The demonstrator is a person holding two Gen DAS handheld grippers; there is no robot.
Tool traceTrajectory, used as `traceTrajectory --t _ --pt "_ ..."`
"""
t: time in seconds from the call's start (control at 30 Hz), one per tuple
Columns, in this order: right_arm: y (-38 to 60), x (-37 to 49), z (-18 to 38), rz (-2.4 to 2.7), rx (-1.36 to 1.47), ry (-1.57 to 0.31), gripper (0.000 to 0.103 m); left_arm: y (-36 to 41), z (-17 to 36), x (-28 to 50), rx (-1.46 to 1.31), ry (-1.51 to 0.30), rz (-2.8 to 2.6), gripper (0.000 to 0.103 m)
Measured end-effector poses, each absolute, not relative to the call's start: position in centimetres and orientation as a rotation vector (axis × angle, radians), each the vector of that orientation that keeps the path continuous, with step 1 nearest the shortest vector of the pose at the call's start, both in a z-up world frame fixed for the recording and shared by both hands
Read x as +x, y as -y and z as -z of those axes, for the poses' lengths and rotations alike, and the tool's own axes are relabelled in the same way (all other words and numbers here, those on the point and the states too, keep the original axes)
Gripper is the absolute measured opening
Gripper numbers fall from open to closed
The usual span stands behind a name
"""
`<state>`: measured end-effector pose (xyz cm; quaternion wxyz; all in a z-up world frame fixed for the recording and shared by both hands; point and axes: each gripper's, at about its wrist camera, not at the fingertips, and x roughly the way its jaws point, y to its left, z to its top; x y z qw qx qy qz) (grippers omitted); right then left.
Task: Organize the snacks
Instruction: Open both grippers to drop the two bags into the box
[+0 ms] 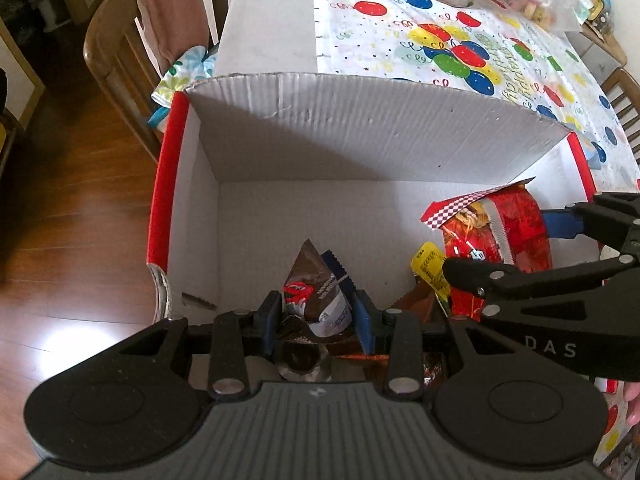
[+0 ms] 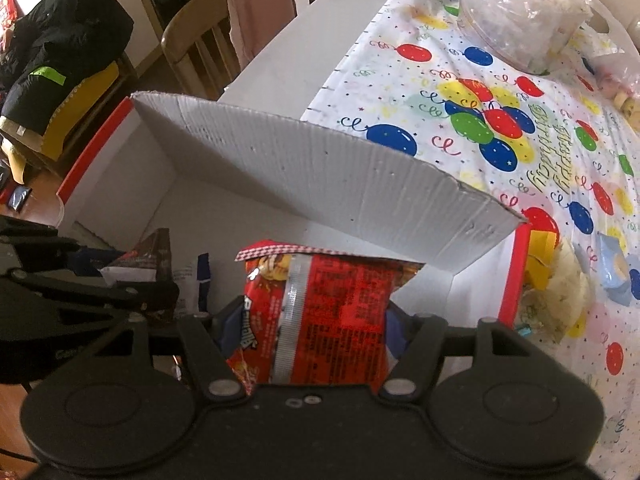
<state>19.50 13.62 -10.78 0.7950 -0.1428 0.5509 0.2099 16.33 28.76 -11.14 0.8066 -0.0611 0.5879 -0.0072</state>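
Note:
A white cardboard box (image 1: pixel 320 132) with red edges stands open on the table, and both grippers reach down into it. My left gripper (image 1: pixel 317 304) is shut on a brown chocolate-candy packet (image 1: pixel 312 280), its blue pads pressing both sides. To its right, my right gripper (image 1: pixel 504 244) is shut on a red snack bag (image 1: pixel 504 220) with a checkered top. In the right wrist view the right gripper (image 2: pixel 316 328) clamps the red snack bag (image 2: pixel 336 300) low in the box (image 2: pixel 320 176). The brown packet (image 2: pixel 154 256) shows at the left.
A yellow-labelled packet (image 1: pixel 430 264) and a white-and-blue packet (image 2: pixel 196 280) lie in the box. A balloon tablecloth (image 1: pixel 460 48) covers the table, with clear bags (image 2: pixel 520 8) at the far end and loose snacks (image 2: pixel 560 288) right of the box. A chair with pink cloth (image 1: pixel 168 20) stands at the left.

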Motion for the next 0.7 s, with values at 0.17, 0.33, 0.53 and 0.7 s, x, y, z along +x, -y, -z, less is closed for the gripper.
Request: traceTrajectory --t 0.17,0.33,0.53,0.7 --pt "-13.0 19.4 10.3 -0.449 -0.292 -1.168 0.076 -28.7 11.0 16.2 -0.141 -1.245 0.017 0.041" --pt "-12.3 18.8 9.6 -0.455 -0.271 -1.156 0.08 -28.6 10.6 15.5 -0.157 -1.224 0.022 0.047" --pt "-11.1 17.7 7.9 -0.483 -0.228 -1.126 0.083 -28.4 9.2 14.3 -0.166 -1.171 0.016 0.06" --pt "-9.9 16.8 6.1 -0.5 -0.195 -1.085 0.089 -27.8 7.1 12.9 -0.16 -1.09 0.016 0.065"
